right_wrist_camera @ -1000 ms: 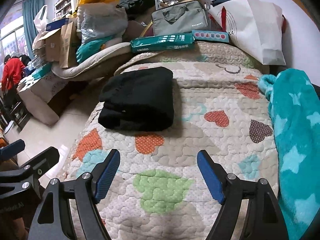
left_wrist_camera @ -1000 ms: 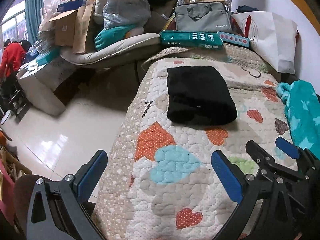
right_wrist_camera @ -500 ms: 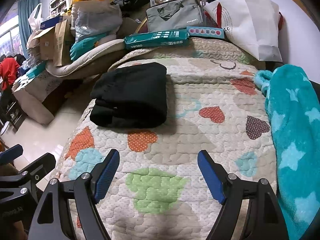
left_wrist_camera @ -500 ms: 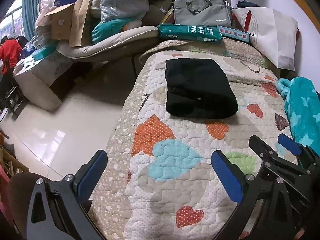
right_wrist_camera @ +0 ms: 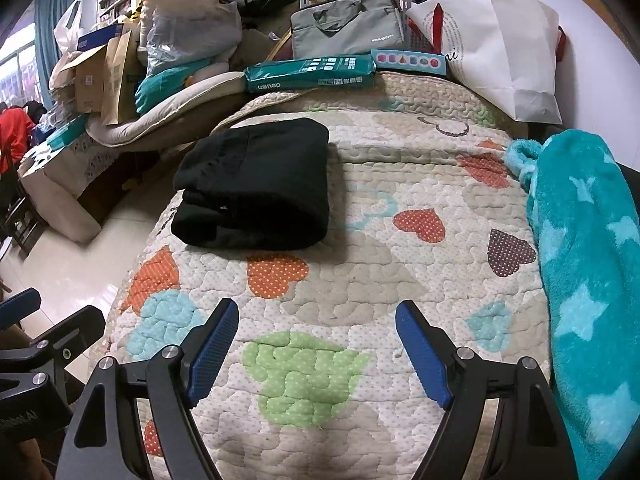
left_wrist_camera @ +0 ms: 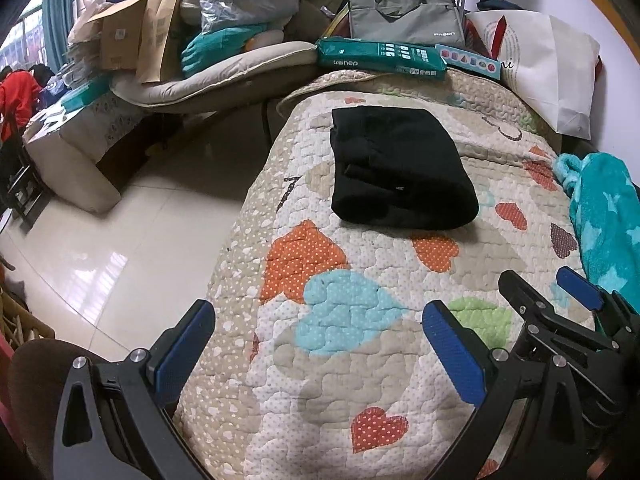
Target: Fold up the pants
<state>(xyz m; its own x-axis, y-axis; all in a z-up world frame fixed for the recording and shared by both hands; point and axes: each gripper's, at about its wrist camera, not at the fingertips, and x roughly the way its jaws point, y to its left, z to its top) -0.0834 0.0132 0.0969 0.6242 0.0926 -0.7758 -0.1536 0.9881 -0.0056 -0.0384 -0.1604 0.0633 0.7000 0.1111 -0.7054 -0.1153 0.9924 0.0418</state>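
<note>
The black pants (left_wrist_camera: 396,168) lie folded into a thick rectangle on the heart-patterned quilt (left_wrist_camera: 352,312), toward its far left side; the right wrist view shows the pants (right_wrist_camera: 256,184) too. My left gripper (left_wrist_camera: 316,328) hovers open over the near quilt, well short of the pants, nothing between its blue pads. My right gripper (right_wrist_camera: 316,324) is open as well, above the green heart, empty. The right gripper (left_wrist_camera: 560,300) also shows at the right edge of the left wrist view.
A teal star blanket (right_wrist_camera: 588,264) lies along the quilt's right side. Green boxes (right_wrist_camera: 312,74), a grey bag (right_wrist_camera: 346,26) and a white paper bag (right_wrist_camera: 500,48) crowd the far end. Tiled floor (left_wrist_camera: 100,232) drops off left, with piled boxes and cushions beyond.
Both views have tipped slightly, so the pants sit a little higher in the frames. The grippers stay open and the pants have not moved.
</note>
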